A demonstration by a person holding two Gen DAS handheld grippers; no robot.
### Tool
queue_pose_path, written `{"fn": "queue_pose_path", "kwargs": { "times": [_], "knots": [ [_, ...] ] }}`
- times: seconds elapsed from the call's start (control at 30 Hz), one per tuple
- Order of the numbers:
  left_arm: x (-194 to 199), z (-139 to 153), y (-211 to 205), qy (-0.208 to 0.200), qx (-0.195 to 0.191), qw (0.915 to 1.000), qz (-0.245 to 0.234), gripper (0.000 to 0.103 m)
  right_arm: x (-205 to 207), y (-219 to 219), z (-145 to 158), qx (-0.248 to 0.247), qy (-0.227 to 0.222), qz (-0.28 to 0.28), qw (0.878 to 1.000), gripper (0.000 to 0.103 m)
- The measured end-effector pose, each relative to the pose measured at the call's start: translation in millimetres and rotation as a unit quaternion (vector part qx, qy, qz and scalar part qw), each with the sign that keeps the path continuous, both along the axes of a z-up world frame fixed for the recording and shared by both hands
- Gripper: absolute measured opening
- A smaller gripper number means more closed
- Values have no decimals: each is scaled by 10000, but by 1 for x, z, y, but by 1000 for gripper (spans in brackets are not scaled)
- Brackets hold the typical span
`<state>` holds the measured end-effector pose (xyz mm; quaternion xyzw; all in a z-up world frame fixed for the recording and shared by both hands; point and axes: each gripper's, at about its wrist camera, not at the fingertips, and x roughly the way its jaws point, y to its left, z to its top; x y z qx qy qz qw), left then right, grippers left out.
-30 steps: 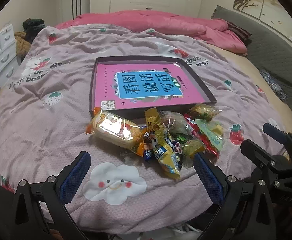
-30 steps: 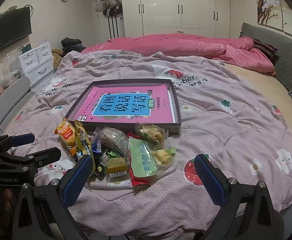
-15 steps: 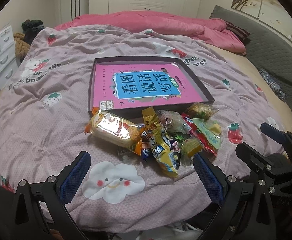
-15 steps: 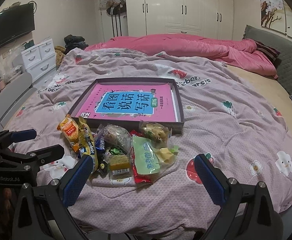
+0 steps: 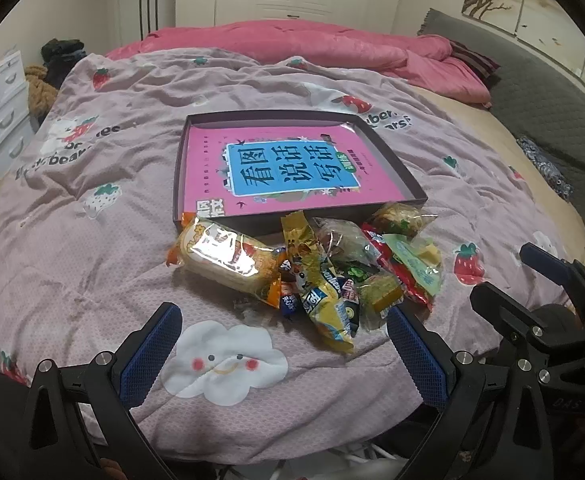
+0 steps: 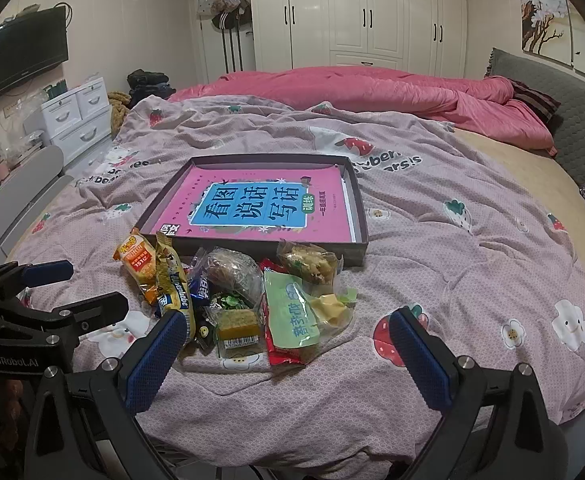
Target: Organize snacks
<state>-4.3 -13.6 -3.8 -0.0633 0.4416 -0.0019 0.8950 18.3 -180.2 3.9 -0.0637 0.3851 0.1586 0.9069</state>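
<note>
A heap of wrapped snacks (image 5: pixel 324 264) lies on the bed just in front of a shallow dark box (image 5: pixel 396 168) that holds a pink book (image 5: pixel 288 172). The heap includes a large orange-ended cake pack (image 5: pixel 224 258), a yellow pouch (image 5: pixel 324 296) and a green packet (image 6: pixel 292 312). The heap also shows in the right wrist view (image 6: pixel 236 288), as does the box (image 6: pixel 358 196). My left gripper (image 5: pixel 284 352) is open and empty, short of the heap. My right gripper (image 6: pixel 288 356) is open and empty, just short of the heap's near edge.
The bed has a lilac strawberry-print quilt (image 5: pixel 92 184) and a pink duvet (image 6: pixel 372 88) at the far end. White drawers (image 6: pixel 76 116) and a wall TV (image 6: pixel 20 56) stand at the left. A grey headboard (image 6: pixel 572 120) is at the right.
Both grippers have drifted slightly; the view shifts a little. Nothing was taken hold of and both grippers stay open.
</note>
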Motion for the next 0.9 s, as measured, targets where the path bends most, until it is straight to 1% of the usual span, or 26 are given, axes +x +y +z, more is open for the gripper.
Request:
{"fn": "queue_pose_path", "kwargs": {
  "times": [0.9],
  "knots": [
    [-1,-1,0,38,-29,10000,1,102,1,-3,-1,70,46,-37,10000,102]
  ]
}}
